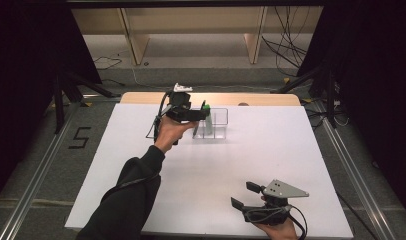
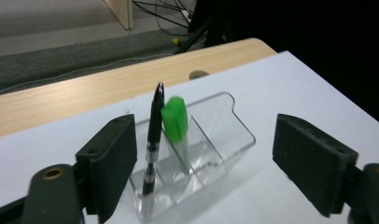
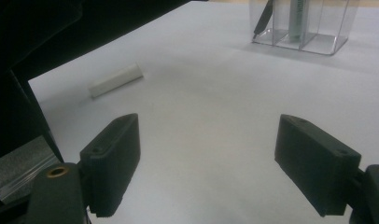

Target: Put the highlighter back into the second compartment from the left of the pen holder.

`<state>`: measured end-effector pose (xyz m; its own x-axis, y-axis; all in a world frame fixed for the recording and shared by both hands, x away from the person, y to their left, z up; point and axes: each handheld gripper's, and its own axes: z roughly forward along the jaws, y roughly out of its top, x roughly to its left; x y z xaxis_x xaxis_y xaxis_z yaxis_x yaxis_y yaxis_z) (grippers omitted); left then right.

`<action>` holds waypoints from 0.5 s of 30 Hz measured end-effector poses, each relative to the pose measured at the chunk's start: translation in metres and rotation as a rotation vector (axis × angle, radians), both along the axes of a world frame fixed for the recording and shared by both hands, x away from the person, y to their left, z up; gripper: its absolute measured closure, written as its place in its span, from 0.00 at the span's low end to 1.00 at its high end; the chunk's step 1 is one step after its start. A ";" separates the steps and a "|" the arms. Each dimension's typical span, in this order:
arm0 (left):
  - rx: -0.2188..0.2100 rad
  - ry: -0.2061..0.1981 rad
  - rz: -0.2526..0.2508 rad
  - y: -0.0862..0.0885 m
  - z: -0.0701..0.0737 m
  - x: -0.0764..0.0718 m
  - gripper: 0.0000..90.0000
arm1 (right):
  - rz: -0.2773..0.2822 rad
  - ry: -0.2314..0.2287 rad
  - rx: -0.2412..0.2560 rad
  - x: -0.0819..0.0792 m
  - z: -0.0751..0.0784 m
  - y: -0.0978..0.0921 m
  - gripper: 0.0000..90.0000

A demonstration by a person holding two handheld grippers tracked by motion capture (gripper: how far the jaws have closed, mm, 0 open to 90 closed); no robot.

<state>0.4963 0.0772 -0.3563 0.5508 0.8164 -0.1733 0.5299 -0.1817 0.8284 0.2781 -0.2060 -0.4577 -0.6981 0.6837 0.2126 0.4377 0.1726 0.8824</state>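
Left gripper [image 1: 203,117] sits upper centre of the high view, right at the clear organizer [image 1: 220,131], jaws spread wide, pinching nothing. In the left gripper view the organizer [image 2: 225,140] is centre frame between the jaws; a black pen [image 2: 152,140] stands upright in its left compartment, a green-capped marker [image 2: 174,119] tilted in the next one. Right gripper [image 1: 245,195] is lower right of the high view, low over the white worktop [image 1: 251,150], jaws spread, holding nothing. In the right gripper view a white cylinder [image 3: 115,80] lies on the worktop, left of centre.
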 end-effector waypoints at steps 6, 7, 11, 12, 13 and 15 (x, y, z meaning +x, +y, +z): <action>0.038 -0.011 -0.011 0.024 0.001 -0.023 0.23 | -0.001 -0.005 -0.002 -0.001 0.001 0.000 0.26; 0.042 -0.013 -0.011 0.027 0.000 -0.026 0.23 | -0.001 -0.005 -0.002 -0.001 0.001 0.000 0.26; 0.064 -0.023 0.001 0.037 -0.002 -0.035 0.22 | 0.000 -0.004 -0.006 -0.001 0.001 0.001 0.26; 0.068 -0.019 -0.003 0.039 -0.003 -0.037 0.22 | 0.000 -0.003 -0.006 -0.001 0.001 0.001 0.26; 0.072 -0.017 -0.005 0.041 -0.003 -0.038 0.22 | -0.001 -0.003 -0.006 -0.001 0.001 0.001 0.26; 0.084 -0.014 0.000 0.046 -0.005 -0.043 0.22 | -0.001 -0.002 -0.005 -0.001 0.001 0.001 0.26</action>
<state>0.4532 0.1227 -0.3614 0.5530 0.8276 -0.0961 0.5183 -0.2515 0.8174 0.2768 -0.2049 -0.4567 -0.6976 0.6857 0.2080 0.4361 0.1760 0.8825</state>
